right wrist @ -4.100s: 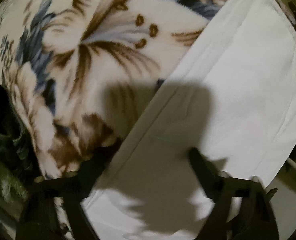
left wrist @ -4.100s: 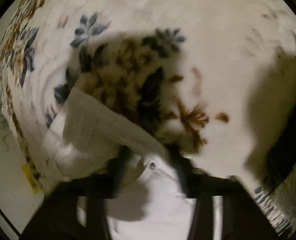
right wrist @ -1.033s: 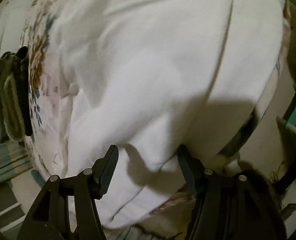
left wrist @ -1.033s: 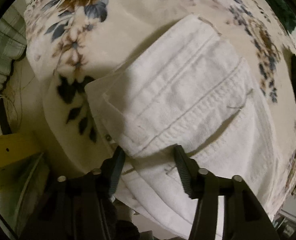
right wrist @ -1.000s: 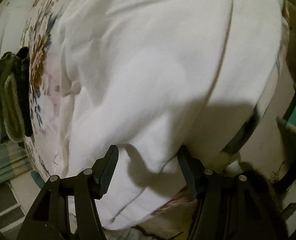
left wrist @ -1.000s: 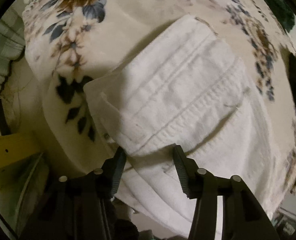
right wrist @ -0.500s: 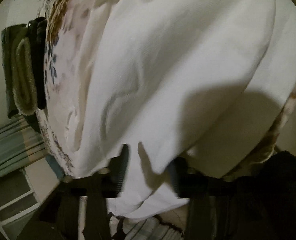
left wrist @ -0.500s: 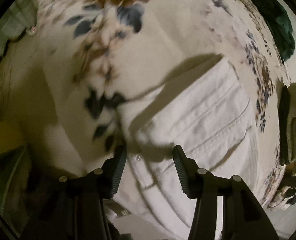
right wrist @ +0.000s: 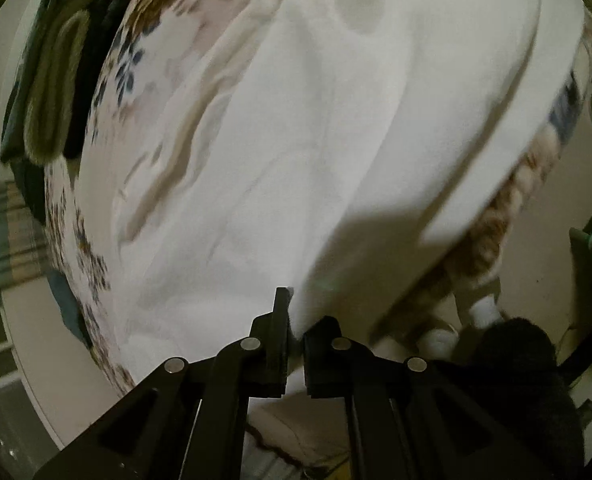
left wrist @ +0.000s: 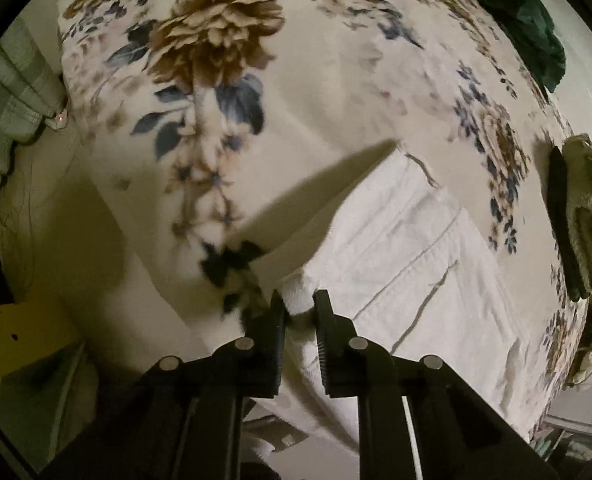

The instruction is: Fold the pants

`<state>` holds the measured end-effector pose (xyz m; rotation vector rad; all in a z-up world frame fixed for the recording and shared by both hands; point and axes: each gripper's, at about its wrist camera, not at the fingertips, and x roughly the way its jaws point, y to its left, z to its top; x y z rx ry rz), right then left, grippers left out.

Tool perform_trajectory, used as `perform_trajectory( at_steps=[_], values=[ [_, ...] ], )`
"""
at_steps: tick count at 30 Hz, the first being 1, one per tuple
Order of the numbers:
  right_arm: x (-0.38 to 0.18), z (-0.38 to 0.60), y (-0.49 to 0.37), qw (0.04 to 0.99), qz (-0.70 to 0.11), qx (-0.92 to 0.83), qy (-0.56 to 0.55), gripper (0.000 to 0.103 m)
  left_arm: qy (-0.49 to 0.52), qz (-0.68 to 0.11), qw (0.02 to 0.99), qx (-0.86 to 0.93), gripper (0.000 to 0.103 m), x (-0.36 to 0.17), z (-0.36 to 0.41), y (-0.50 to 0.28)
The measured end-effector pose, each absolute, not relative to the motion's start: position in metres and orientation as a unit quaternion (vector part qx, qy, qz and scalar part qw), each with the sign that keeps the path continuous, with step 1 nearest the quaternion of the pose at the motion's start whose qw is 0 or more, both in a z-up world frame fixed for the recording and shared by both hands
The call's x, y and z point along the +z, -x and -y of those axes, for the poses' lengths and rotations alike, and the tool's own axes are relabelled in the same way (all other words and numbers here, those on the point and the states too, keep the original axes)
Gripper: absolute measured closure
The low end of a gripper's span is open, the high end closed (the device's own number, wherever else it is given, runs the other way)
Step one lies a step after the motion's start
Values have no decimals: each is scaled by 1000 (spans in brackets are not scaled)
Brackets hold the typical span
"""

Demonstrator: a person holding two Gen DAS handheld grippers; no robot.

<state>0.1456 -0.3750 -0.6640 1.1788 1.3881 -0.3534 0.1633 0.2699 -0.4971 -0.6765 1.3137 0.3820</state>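
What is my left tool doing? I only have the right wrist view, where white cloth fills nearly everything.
Observer: The left tool is shut on a corner of the white pants, near their edge closest to that camera.
Operator: Is the bed visible ahead of that corner?
Observer: Yes, the floral blanket stretches beyond the pants, with a large brown flower printed on it.
Operator: Anything else lying up there?
Observer: A dark green garment sits at the blanket's far right corner in the left wrist view.
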Motion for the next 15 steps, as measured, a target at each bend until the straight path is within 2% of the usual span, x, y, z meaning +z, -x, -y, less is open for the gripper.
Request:
perform_trajectory(
  at_steps=[4,6,8,9,10,11,12,13,14,15],
  values=[
    [-670,369,-135,594,-611,-151,-501,97,283,-619,714,165,90,-520,-267,-179],
    [-682,367,-133,590,-617,-156,-497,97,277,-630,705,170,86,-529,-265,-181],
    [-699,370,-136,574,-629,-153,-502,97,269,-629,710,169,86,-523,-261,-181],
    [-703,372,-139,570,-631,-146,-505,92,262,-625,716,169,84,-517,-256,-181],
    [-703,376,-139,566,-636,-131,-509,90,250,-623,721,170,78,-512,-251,-180],
    [-703,378,-143,565,-636,-123,-511,80,231,-624,727,171,75,-506,-243,-180],
    [-697,386,-142,573,-633,-117,-508,64,211,-624,733,167,70,-499,-233,-179],
    [-689,396,-139,583,-625,-117,-505,57,198,-623,739,163,64,-493,-223,-178],
    [-683,404,-137,591,-617,-118,-505,53,181,-623,744,157,46,-487,-212,-175],
    [-673,421,-133,603,-607,-126,-502,53,169,-624,748,152,33,-482,-201,-171]
  ],
)
